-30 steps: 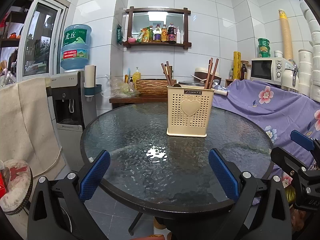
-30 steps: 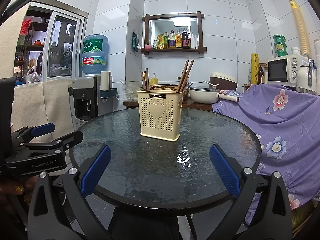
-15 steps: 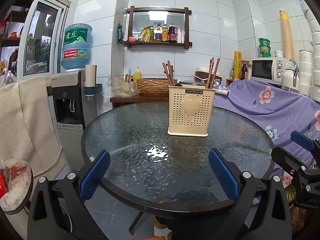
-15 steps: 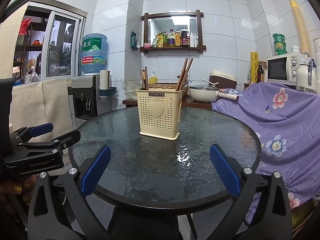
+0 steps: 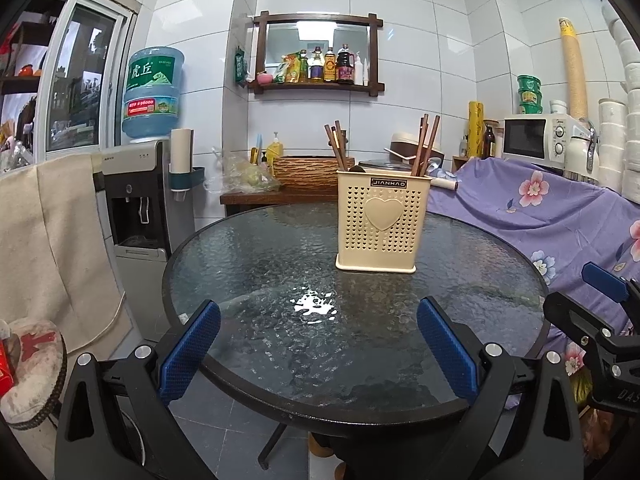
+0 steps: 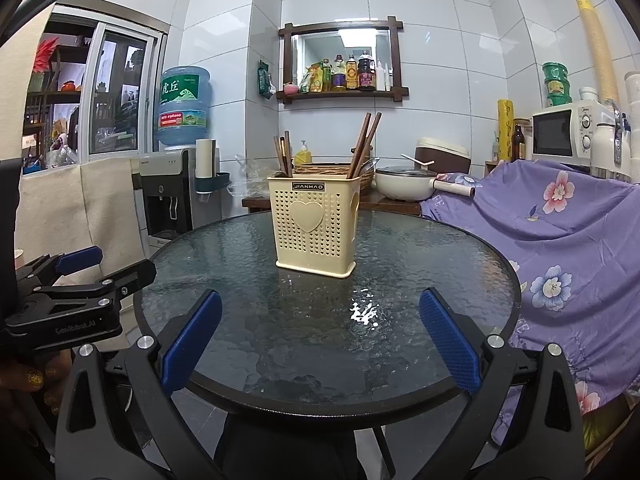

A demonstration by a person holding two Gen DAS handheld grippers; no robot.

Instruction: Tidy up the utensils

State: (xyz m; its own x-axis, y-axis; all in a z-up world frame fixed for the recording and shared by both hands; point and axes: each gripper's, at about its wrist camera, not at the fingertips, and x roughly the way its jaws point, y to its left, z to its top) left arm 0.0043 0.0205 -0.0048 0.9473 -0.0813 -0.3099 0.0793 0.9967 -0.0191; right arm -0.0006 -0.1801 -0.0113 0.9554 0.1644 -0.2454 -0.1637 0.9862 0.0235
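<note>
Dark brown wooden chopsticks (image 5: pixel 425 146) are stood on end in a cream plastic utensil holder (image 5: pixel 382 226), their long axes close to vertical. 2 bundles are seen: the left bundle (image 6: pixel 282 154) is leaned slightly left with its tips up, and the right bundle (image 6: pixel 363 145) is tilted up and to the right. About 3 sticks can be made out in each bundle, though an exact count cannot be told. A dark rounded handle is just visible at the rim beside the left bundle; what it belongs to cannot be told.

The holder is a tall rectangular box, perforated with small holes, marked with 1 raised heart on its front and a small dark label reading JIANHAO near the rim. It is placed upright on a round textured glass table (image 5: pixel 248 264) with a dark rim, past the table's centre, away from the cameras.

The left gripper (image 5: pixel 318 344) is held at the near edge of the table, its 2 blue-padded fingers (image 5: pixel 188 350) spread wide apart with nothing between them. The right gripper (image 6: pixel 320 340) is held likewise, fingers wide apart and holding nothing. Both are well apart from the holder.

Behind the table, 1 water dispenser (image 5: pixel 138 200) with 1 blue bottle, 1 wall shelf (image 6: pixel 342 94) of bottles, 1 microwave (image 5: pixel 534 138) and a purple floral cloth (image 6: pixel 560 232) are seen.
</note>
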